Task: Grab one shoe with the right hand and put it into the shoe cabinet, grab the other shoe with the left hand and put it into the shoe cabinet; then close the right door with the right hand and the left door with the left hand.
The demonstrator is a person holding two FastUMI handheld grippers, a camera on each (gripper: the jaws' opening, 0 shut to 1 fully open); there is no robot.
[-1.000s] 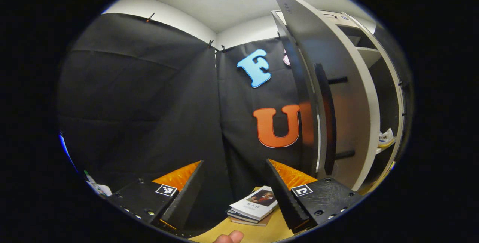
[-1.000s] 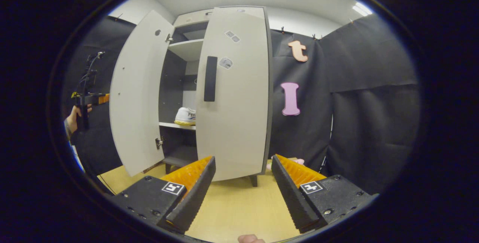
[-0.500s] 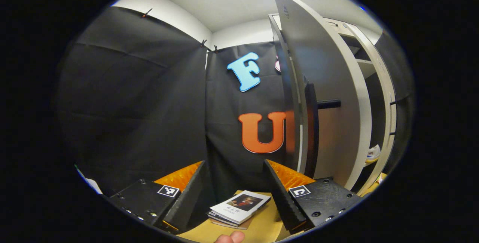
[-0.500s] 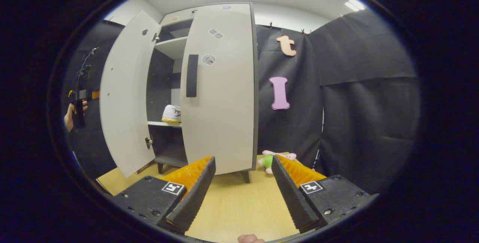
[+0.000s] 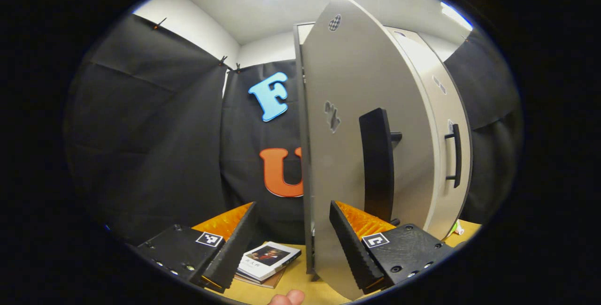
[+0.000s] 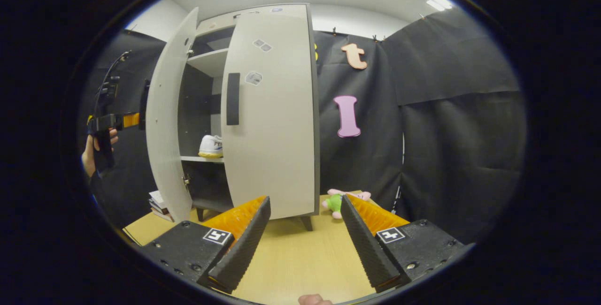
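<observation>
Looking through left gripper view: left tongs (image 5: 292,244) gape wide, nothing held, w/ the left door's (image 5: 347,122) edge standing between the fingers (contact can't be told). Black handle (image 5: 377,164) sits just right of that edge; right door (image 5: 446,155) farther right. Books (image 5: 265,260) lie on the surface (image 5: 291,281) near the left finger.

Right gripper view: right tongs (image 6: 305,230) also spread apart, empty, well short of the shoe cabinet (image 6: 263,108). Right door shut, left one ajar; a white shoe (image 6: 211,146) rests on the shelf inside. Plush toy (image 6: 340,199) lies right of the cabinet. Far left, a hand (image 6: 96,150) holds the other tongs by the door.

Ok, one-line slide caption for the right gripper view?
Open right gripper faces the cabinet: right door shut, left door ajar, shoe shelved.
</observation>
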